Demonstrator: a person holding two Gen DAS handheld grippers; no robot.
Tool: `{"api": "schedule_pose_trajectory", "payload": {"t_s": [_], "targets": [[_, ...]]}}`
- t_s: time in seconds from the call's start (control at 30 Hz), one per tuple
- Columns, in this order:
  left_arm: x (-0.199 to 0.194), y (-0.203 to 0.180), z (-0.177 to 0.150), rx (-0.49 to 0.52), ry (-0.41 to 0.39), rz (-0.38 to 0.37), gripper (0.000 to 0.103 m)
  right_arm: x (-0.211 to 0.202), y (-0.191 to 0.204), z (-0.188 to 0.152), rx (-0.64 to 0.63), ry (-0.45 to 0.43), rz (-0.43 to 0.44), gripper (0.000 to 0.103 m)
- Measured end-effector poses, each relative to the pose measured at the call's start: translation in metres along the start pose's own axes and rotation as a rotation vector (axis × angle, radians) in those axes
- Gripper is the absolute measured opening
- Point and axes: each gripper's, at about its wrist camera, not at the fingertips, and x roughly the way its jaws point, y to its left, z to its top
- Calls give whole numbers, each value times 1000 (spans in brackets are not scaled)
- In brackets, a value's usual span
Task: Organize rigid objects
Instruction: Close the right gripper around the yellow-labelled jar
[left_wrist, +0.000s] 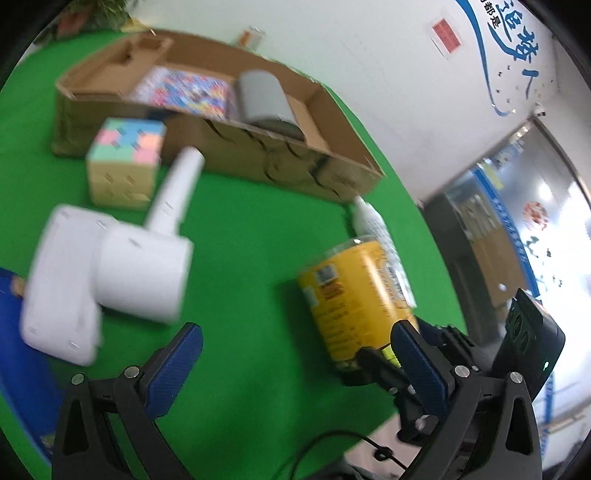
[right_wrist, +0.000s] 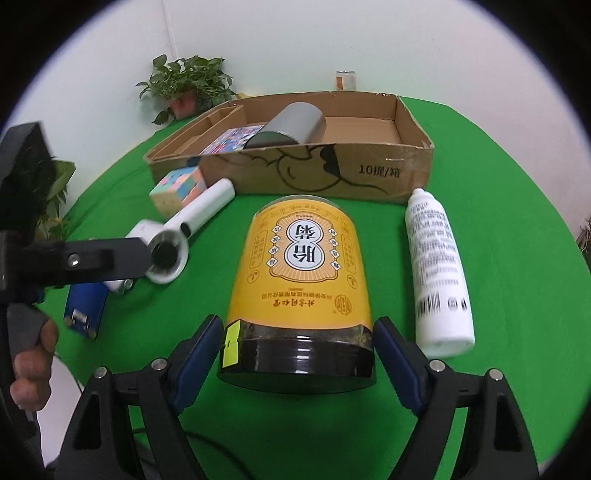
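A yellow-labelled jar (right_wrist: 301, 273) with a black lid lies on its side on the green table. My right gripper (right_wrist: 299, 354) is open, its fingers on either side of the lid end, not closed on it. The jar also shows in the left wrist view (left_wrist: 354, 299). My left gripper (left_wrist: 295, 362) is open and empty above the table, left of the jar. A white hair dryer (left_wrist: 122, 254) lies ahead of it. A pastel cube (left_wrist: 123, 162) stands by the cardboard box (right_wrist: 413, 162), which holds a grey cylinder (right_wrist: 291, 123) and a colourful flat box (right_wrist: 231, 142).
A white spray bottle (right_wrist: 437, 266) lies right of the jar. A blue box (right_wrist: 83, 306) lies at the left near the hair dryer (right_wrist: 177, 236). Potted plants (right_wrist: 184, 86) stand at the table's far left. A small jar (right_wrist: 345, 79) stands behind the box.
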Motion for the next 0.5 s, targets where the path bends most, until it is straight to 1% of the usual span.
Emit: {"api": "schedule_pose_trajectory", "payload": {"t_s": [0.07, 0.13, 0.17, 0.23, 0.27, 0.33, 0.37, 0.43, 0.5], "targets": [[8, -3, -5, 5, 48, -55, 102, -9, 7, -9, -24, -2, 34, 84], [14, -2, -8, -8, 73, -85, 102, -22, 14, -15, -43, -25, 121, 84], [16, 1, -9, -24, 83, -97, 102, -28, 17, -17, -35, -29, 183, 85], [18, 7, -10, -50, 91, -97, 101, -33, 12, -15, 14, -24, 255, 85], [18, 9, -10, -59, 91, -89, 101, -32, 6, -13, 54, -20, 270, 85], [17, 15, -9, -74, 88, -80, 101, -26, -5, -10, 110, -1, 259, 85], [17, 18, -8, -82, 86, -88, 101, -20, -11, -10, 143, 21, 260, 86], [17, 21, -8, -92, 86, -91, 101, -10, -17, -8, 199, 53, 314, 86], [20, 22, -8, -94, 94, -83, 101, -1, -14, -6, 220, 84, 351, 86]]}}
